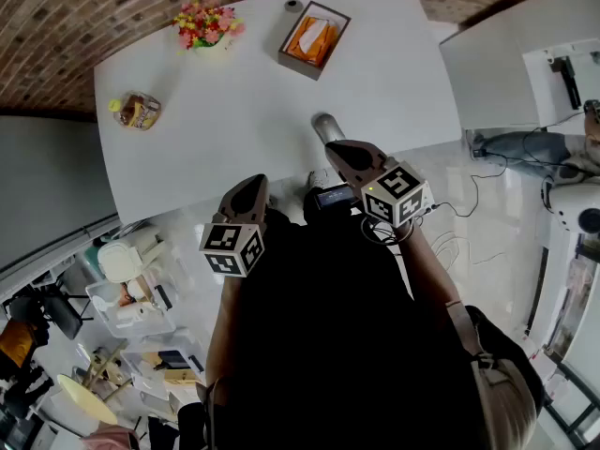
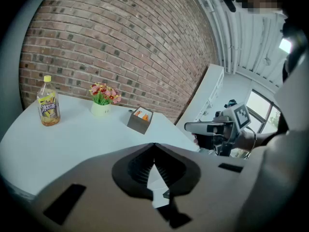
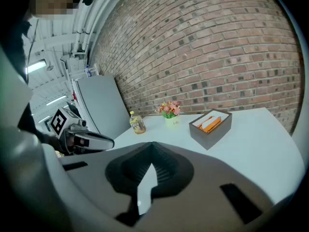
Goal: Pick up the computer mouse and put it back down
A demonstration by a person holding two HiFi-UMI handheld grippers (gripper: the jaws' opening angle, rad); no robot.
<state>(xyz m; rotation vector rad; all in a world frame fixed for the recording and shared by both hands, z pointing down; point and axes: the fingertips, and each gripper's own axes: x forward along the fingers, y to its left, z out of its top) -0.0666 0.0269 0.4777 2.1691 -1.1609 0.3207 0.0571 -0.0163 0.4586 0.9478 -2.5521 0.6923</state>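
A small grey rounded thing, apparently the computer mouse (image 1: pixel 324 126), lies on the white table (image 1: pixel 244 111) near its front edge. It appears in neither gripper view. My right gripper (image 1: pixel 337 148) is just behind it with its tips close to it and its jaws shut on nothing (image 3: pixel 152 145); I cannot tell whether it touches. My left gripper (image 1: pixel 251 187) hangs off the table's front edge, further left, also shut and empty (image 2: pixel 154 146). Each gripper appears in the other's view: the right gripper (image 2: pixel 194 127) and the left gripper (image 3: pixel 107 141).
On the table stand a pot of flowers (image 1: pixel 206 24), a yellow drink bottle (image 1: pixel 138 111) and a dark box with orange contents (image 1: pixel 314 38). A second white table (image 1: pixel 506 54) is to the right. Bins and clutter (image 1: pixel 131 298) fill the floor at left.
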